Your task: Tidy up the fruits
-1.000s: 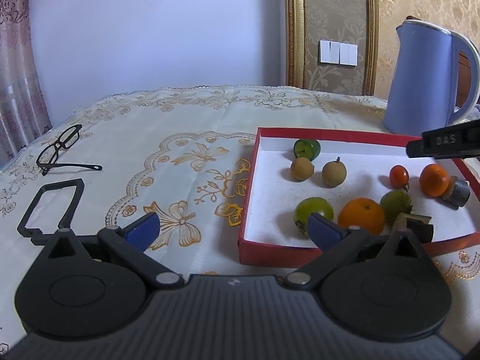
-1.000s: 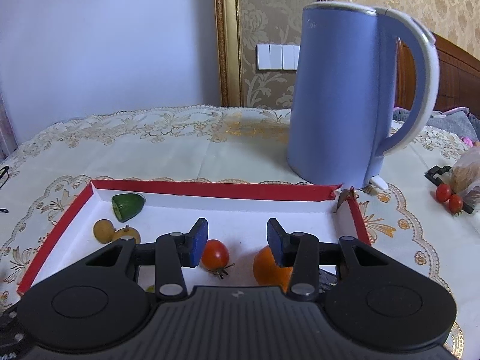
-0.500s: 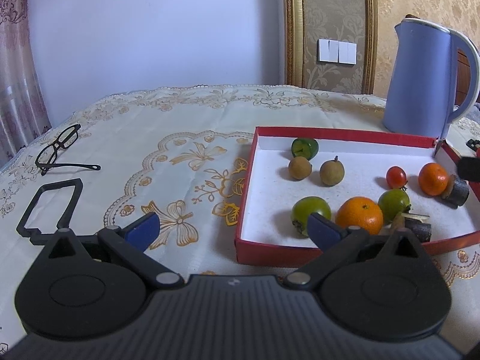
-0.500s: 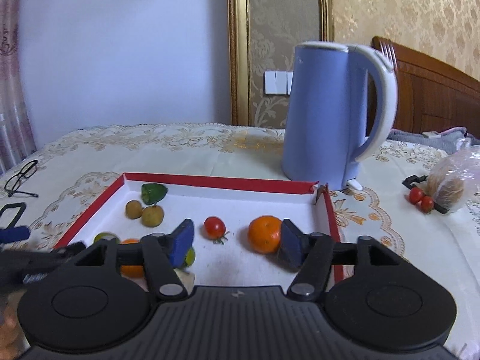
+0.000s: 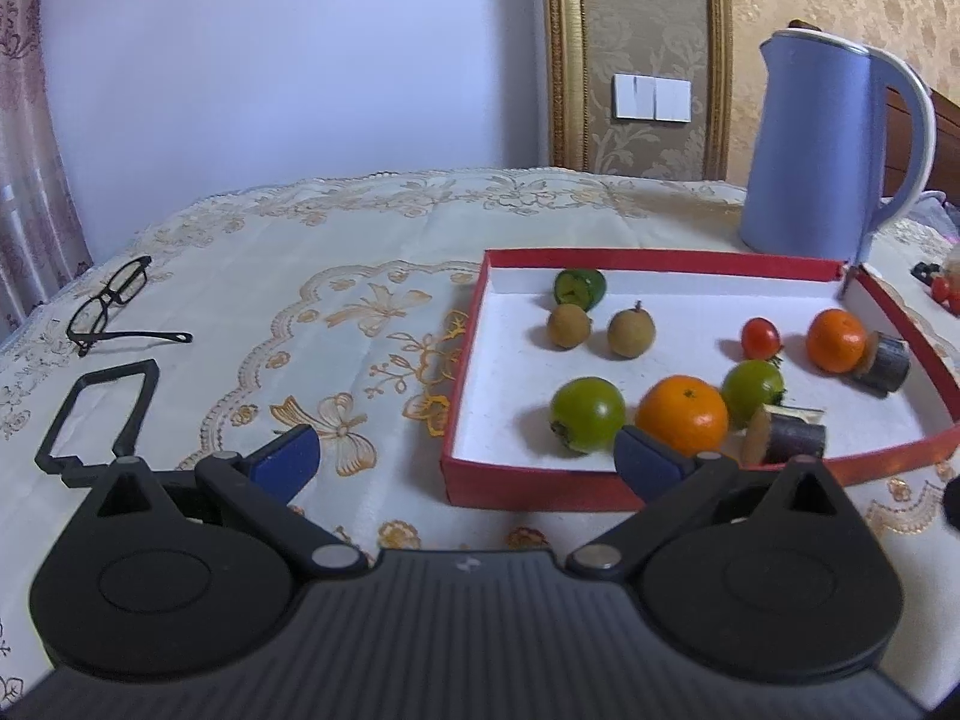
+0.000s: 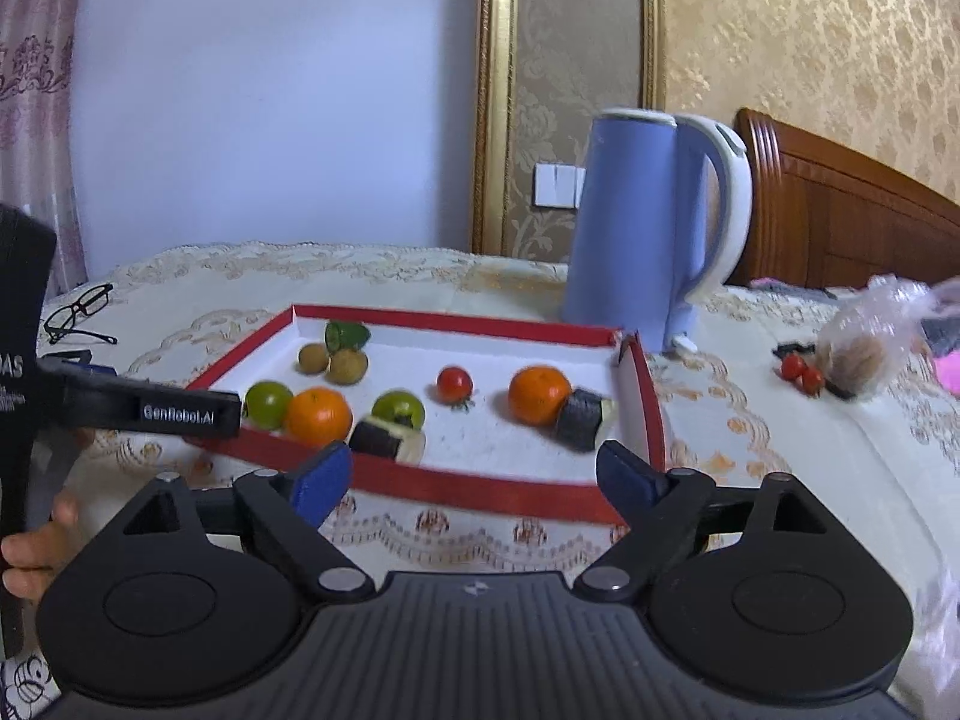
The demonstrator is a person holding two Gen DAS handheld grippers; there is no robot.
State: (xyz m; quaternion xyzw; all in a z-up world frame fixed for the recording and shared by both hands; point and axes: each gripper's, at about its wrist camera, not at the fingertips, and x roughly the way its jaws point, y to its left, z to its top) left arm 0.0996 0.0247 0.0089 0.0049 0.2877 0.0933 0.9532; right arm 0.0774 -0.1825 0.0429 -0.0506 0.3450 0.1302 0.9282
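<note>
Left wrist view: the left tongs [image 5: 465, 459] are spread wide with nothing between their blue pads, held low over the cream embroidered tablecloth [image 5: 360, 276] of the table, at the near left corner of the shallow red-walled cardboard tray with a white floor [image 5: 660, 257]. Inside the tray lie a dark green cut fruit [image 5: 579, 288] at the back, two small brown round fruits [image 5: 600, 329] side by side just in front of it, a small red tomato [image 5: 760, 337], a small orange [image 5: 836, 340] touching a dark cut cylinder piece [image 5: 887, 361], and nearer the front wall a green round fruit [image 5: 587, 414], a larger orange [image 5: 681, 417], a smaller green fruit [image 5: 752, 384] and a second dark cylinder piece [image 5: 786, 439]. A tall lavender-blue electric kettle [image 5: 816, 144] stands just behind the tray's far right corner. Black-rimmed glasses [image 5: 114, 307] and a black angular frame [image 5: 96, 414] lie on the cloth to the left, well apart from the tray.

Right wrist view: the right tongs [image 6: 471, 477] are also spread wide and hold nothing, in front of the tray's near wall [image 6: 480, 489]. All the fruits sit inside the tray. The left tongs' black finger [image 6: 144, 411] reaches in from the left, ending at the tray's near left corner. To the right, well apart from the tray, two red cherry tomatoes [image 6: 801, 372] lie beside a clear plastic bag [image 6: 870, 342].
</note>
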